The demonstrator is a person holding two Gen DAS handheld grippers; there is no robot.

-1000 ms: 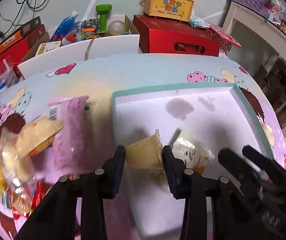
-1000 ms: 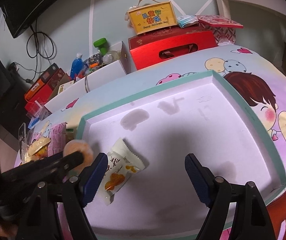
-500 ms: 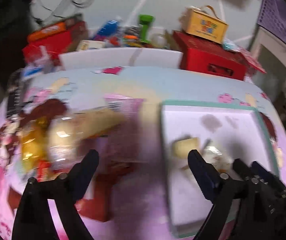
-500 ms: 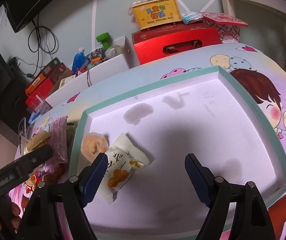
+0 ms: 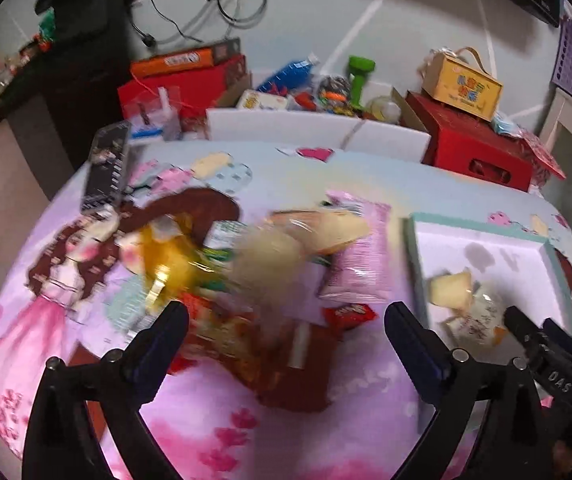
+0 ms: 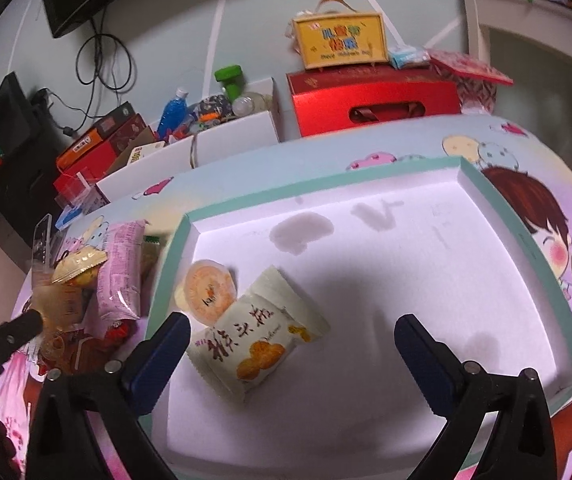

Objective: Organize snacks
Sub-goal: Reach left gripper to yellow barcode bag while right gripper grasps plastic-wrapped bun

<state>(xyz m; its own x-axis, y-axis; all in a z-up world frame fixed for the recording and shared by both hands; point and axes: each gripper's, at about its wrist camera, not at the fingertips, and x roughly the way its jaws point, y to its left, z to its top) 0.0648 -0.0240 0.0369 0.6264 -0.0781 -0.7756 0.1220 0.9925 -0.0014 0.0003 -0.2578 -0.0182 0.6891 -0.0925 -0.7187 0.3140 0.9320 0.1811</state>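
My left gripper (image 5: 286, 336), its jaws just spread wide with nothing between them, hangs over the snack pile (image 5: 246, 272) on the counter (image 5: 326, 420); my right gripper (image 6: 292, 346), jaws also just widened and empty, hovers over the tray (image 6: 526, 232). I should settle on a single packet before closing. Only the right view shows the jelly cup (image 6: 209, 292) and biscuit packet (image 6: 260, 336) sharply; the left view blurs the pile.

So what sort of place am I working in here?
Most likely a room in a home: a table under a cartoon tablecloth, gift boxes and household clutter stacked along the wall, and a heap of snack packets beside a shallow tray.
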